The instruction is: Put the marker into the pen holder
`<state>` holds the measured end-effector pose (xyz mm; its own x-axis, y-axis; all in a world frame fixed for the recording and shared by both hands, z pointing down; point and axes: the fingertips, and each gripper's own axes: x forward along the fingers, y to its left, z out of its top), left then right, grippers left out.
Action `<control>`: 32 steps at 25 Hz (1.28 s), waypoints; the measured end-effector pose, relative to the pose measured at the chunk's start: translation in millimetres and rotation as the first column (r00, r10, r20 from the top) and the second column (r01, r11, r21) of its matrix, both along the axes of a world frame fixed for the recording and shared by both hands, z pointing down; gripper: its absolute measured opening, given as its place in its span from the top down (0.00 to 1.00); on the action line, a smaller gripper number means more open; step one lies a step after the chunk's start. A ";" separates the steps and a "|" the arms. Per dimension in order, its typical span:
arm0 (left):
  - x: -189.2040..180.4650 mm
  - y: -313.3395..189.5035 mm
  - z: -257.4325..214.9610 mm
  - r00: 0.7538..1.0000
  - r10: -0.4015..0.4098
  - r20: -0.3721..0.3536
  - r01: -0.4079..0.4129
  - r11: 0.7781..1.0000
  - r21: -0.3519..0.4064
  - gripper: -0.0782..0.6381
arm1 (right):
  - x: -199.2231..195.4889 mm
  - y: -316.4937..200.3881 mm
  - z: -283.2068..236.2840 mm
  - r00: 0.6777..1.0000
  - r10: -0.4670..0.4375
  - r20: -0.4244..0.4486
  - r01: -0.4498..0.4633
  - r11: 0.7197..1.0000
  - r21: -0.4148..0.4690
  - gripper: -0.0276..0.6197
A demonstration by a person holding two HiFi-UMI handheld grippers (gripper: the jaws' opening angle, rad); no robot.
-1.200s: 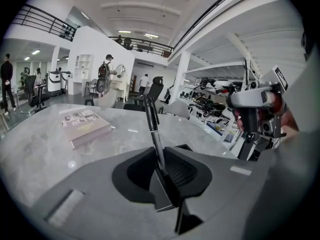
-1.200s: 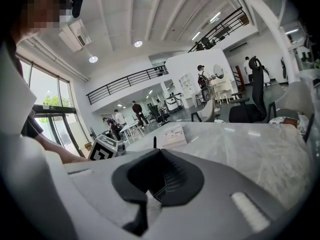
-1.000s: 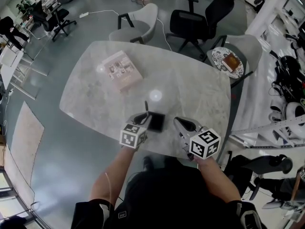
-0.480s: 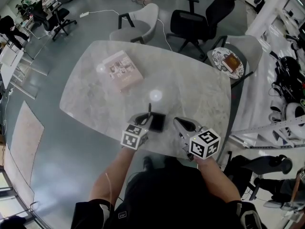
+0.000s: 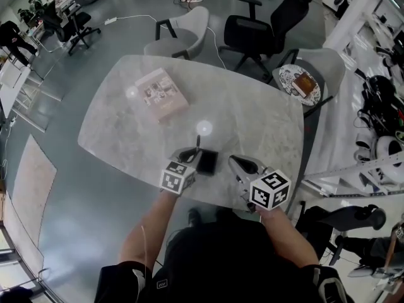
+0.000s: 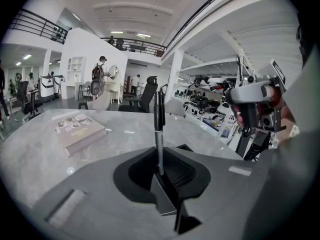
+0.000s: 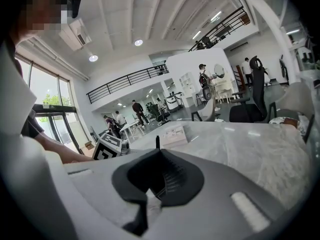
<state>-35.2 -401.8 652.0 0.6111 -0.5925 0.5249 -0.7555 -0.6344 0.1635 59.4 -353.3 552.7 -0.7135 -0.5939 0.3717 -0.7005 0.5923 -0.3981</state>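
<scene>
A dark marker (image 5: 197, 142) stands upright in my left gripper (image 5: 191, 155), which is shut on its lower end. The left gripper view shows the marker (image 6: 159, 124) rising straight up from the closed jaws, with a corner of the black pen holder (image 6: 185, 146) just behind them. In the head view the square black pen holder (image 5: 207, 161) sits on the table right beside that gripper, and the marker is at its left edge. My right gripper (image 5: 240, 165) hovers to the right of the holder, shut and holding nothing. The marker's tip (image 7: 156, 143) peeks over the right gripper's jaws.
A pale book (image 5: 161, 93) lies at the far left of the grey marble table (image 5: 252, 118). Office chairs (image 5: 183, 33) stand along the far side. A small round side table (image 5: 302, 81) is at the right. The table's near edge runs under both grippers.
The left gripper and the marker have shifted slightly right, closer to the pen holder. The right gripper has barely moved.
</scene>
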 end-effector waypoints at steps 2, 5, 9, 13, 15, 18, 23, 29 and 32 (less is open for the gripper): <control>-0.8 1.4 1.4 1.000 -0.001 0.005 0.001 1.000 0.005 0.83 | 0.4 0.1 0.7 1.000 0.000 -0.003 0.000 1.000 -0.002 0.95; -1.8 1.7 2.3 0.999 0.009 0.034 -0.010 1.000 0.018 0.83 | -0.4 0.1 2.4 1.000 0.001 -0.003 -0.001 1.000 -0.006 0.95; -1.7 3.6 3.2 0.998 0.019 0.068 -0.021 0.999 0.030 0.83 | -1.5 1.3 3.9 1.000 0.001 -0.003 -0.001 1.000 -0.010 0.95; -2.1 2.9 2.1 0.995 0.012 0.097 -0.015 0.999 0.030 0.82 | -2.4 1.5 2.8 1.000 -0.001 -0.004 0.001 1.000 -0.011 0.95; -4.3 1.4 1.8 0.994 0.001 0.112 -0.005 0.999 0.032 0.80 | -3.0 1.6 2.9 1.000 -0.002 -0.004 0.001 1.000 -0.013 0.95; -6.5 -0.1 2.1 0.993 -0.010 0.121 0.007 1.000 0.029 0.78 | -3.3 1.7 4.2 1.000 -0.005 -0.006 0.005 1.000 -0.016 0.95; -5.8 0.4 3.0 0.993 -0.011 0.117 0.008 1.000 0.024 0.78 | -7.4 0.4 9.0 1.000 -0.020 -0.016 0.020 1.000 -0.023 0.95; -7.4 -1.3 3.7 0.998 -0.029 0.050 0.029 0.999 -0.016 0.78 | -9.2 0.0 12.4 0.999 -0.029 -0.014 0.028 0.999 -0.030 0.95; -7.2 -1.5 2.0 0.998 -0.029 0.061 0.030 0.999 -0.014 0.78 | -8.8 -0.2 13.9 0.999 -0.028 -0.014 0.028 0.999 -0.038 0.95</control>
